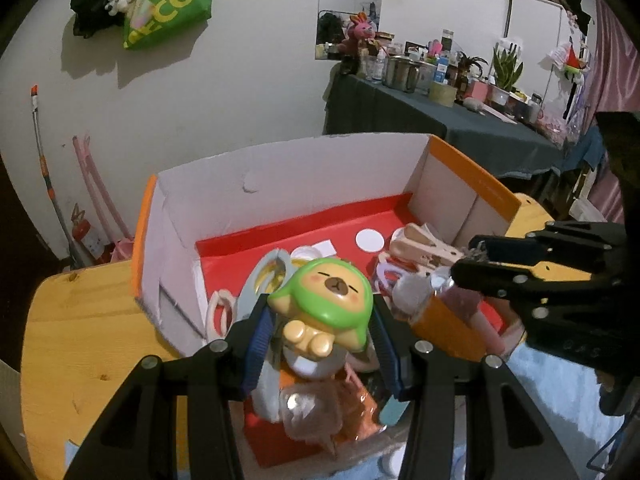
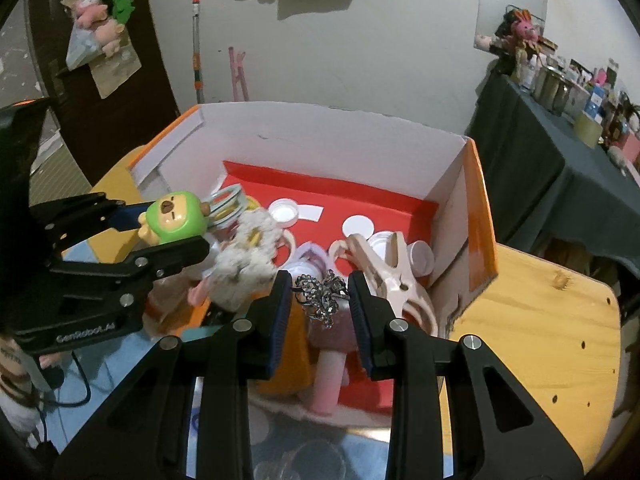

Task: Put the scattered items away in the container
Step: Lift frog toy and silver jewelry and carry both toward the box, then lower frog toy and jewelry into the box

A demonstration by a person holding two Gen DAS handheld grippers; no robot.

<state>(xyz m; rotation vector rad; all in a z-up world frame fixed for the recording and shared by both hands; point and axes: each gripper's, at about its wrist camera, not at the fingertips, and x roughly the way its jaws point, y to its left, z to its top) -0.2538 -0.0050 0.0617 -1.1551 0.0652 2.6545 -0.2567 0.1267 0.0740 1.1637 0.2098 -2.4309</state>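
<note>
Nearest, the left gripper (image 1: pixel 320 320) clamps a green-hooded bear toy (image 1: pixel 326 300) over the box (image 1: pixel 280 160), while the right gripper (image 2: pixel 318 300) pinches a sparkly hair clip (image 2: pixel 322 296) above the same box. Deeper inside lie a beige claw clip (image 2: pixel 384 268) and white lids (image 2: pixel 283 212) on the red floor

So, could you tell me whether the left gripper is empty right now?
No, the left gripper is shut on the green-hooded bear toy, above the box.

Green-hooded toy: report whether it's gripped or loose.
Gripped. The left tongs are shut on the green-hooded toy, which is held above the box.
</note>
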